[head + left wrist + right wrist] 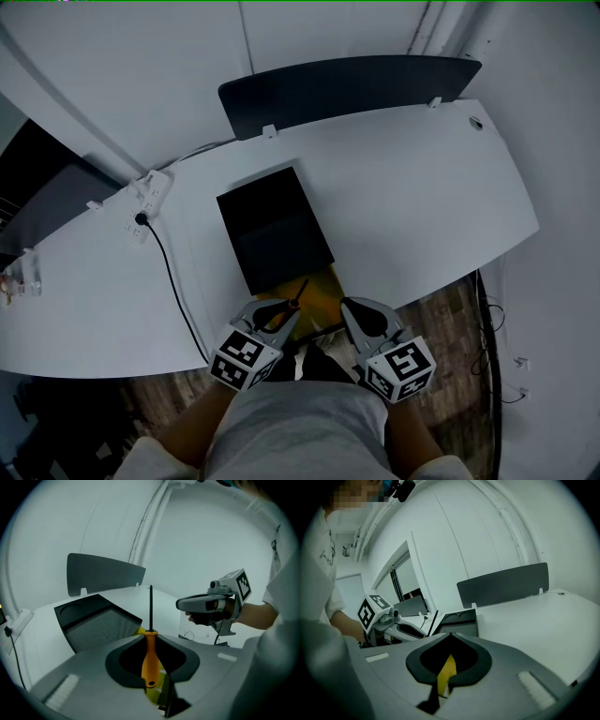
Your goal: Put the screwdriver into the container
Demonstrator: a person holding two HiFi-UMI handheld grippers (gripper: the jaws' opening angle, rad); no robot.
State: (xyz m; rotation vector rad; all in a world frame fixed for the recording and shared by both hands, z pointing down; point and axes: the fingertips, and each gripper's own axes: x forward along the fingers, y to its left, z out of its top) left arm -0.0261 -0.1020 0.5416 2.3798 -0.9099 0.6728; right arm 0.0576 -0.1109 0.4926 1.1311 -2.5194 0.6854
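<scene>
Left gripper [279,316] sits at the near edge of the white table [422,187], jaws clamped onto the orange handle of the screwdriver [150,660]. In the left gripper view the handle sits squarely between the jaws and the black shaft points straight up out of them, away from the camera. In the head view the shaft tip lies over a yellow flat item [322,284], just short of the near end of the container [281,234], so the screwdriver is not in the container.

The container is a black rectangular tray, open on top, lying on the table in front of both grippers with its long side running away from the person. Its inside looks bare, with round recesses at the far end. The yellow item pokes out at its near end; can't tell if it lies under the tray or only touches it.

Right gripper [354,314] is just beside the left one and apart from it, also at the table's near edge. Its jaws are drawn together to a thin slit, and only a sliver of yellow shows through. Nothing is clearly gripped.

A dark divider panel [347,89] stands along the far edge of the table. A white power strip [152,192] lies at the left, and a black cable [173,281] runs from it toward the near edge.
</scene>
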